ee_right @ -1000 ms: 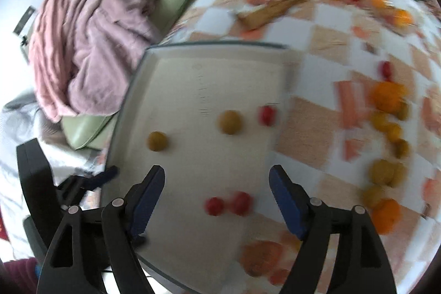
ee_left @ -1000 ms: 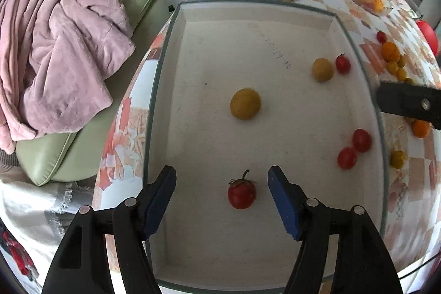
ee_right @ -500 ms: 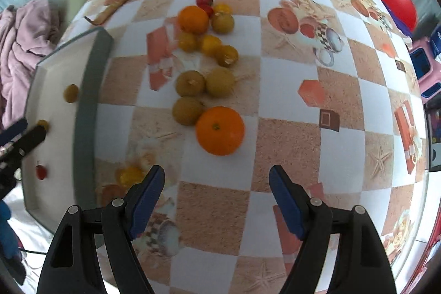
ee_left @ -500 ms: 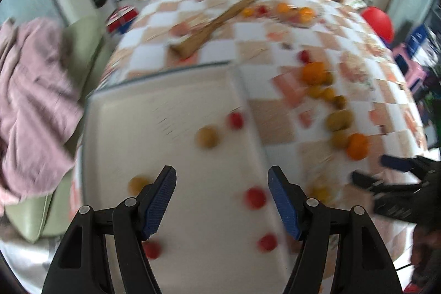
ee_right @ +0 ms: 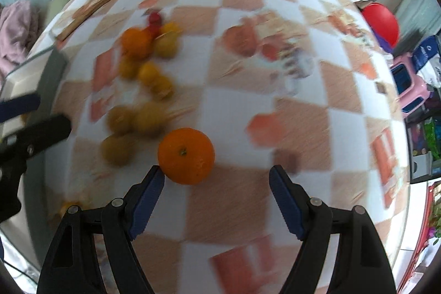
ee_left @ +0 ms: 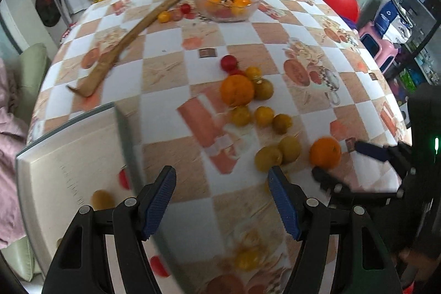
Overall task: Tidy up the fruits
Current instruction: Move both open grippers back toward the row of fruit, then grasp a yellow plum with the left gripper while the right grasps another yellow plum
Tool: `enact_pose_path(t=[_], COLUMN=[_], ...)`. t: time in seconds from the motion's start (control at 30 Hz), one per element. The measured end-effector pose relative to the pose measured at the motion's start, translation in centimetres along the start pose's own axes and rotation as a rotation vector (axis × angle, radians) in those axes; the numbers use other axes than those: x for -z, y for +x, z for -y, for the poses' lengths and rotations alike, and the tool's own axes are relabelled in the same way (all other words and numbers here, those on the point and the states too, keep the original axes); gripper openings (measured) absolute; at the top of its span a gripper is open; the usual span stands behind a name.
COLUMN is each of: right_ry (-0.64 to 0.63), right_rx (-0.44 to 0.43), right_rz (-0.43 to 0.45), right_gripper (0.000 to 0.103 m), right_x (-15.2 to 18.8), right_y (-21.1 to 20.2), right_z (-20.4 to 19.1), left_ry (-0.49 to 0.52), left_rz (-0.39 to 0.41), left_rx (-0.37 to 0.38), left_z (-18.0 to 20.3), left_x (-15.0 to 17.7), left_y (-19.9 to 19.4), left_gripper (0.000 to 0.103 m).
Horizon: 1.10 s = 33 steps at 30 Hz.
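Several oranges, yellow plums and red tomatoes lie loose on the checked tablecloth [ee_left: 171, 57]. A large orange [ee_right: 186, 155] sits just ahead of my right gripper [ee_right: 216, 178], close to its left finger; the gripper is open and empty. The same orange [ee_left: 325, 152] shows in the left wrist view, between the right gripper's fingers [ee_left: 369, 150]. My left gripper [ee_left: 222, 179] is open and empty above the table, by the right wall of the white tray [ee_left: 55, 156]. The tray holds a yellow fruit [ee_left: 102, 199] and a red tomato [ee_left: 124, 179].
A glass bowl [ee_left: 226, 2] with oranges stands at the far side. A long brown wooden piece [ee_left: 132, 35] lies diagonally at the back left. A second large orange [ee_left: 237, 90] sits mid-table among small fruits. The table edge lies to the right.
Both grippers have swung right, off the tray and over the tablecloth. My right gripper has closed in on the large orange. Both stay open.
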State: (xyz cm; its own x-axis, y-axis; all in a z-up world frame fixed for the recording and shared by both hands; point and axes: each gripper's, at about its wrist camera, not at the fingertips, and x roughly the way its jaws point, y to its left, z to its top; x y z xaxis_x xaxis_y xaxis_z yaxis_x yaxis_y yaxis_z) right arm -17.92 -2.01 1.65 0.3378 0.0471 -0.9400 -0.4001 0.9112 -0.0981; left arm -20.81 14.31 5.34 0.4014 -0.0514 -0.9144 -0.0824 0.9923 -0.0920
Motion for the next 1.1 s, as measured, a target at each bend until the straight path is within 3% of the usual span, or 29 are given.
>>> enact_pose_path(t=[0.13,0.3,0.6,0.87,1.1], right_ry=[0.056,0.056,0.154,0.144,0.12], right_rx=[-0.022,-0.045,-0.186,-0.227,-0.275], right_rz=[0.005,0.016,-0.064,-0.079,-0.074], right_gripper=[0.081,0.081,0.081,0.081,0.081], right_x=[-1.9,-2.8,0.2,0.5,0.2], right_y=[0.5,0.2,-0.6,0.1,-0.1], right_z=[3.1,4.1,4.8,2.9,1.2], left_ry=[0.028,0.04,0.074,0.082,0.071], left_rz=[-0.017,-0.052,-0.089,-0.087,-0.081], left_rx=[0.004,0.011,-0.077,-0.101,-0.076], left_z=[1.2,2.4,2.1,1.9,1.5], left_x=[-0.8,-1.5,-1.2,-1.0,-0.6], left_y=[1.3,3.2,5.0,5.2,4.7], left_gripper=[0.07,0.07,0.07,0.07,0.048])
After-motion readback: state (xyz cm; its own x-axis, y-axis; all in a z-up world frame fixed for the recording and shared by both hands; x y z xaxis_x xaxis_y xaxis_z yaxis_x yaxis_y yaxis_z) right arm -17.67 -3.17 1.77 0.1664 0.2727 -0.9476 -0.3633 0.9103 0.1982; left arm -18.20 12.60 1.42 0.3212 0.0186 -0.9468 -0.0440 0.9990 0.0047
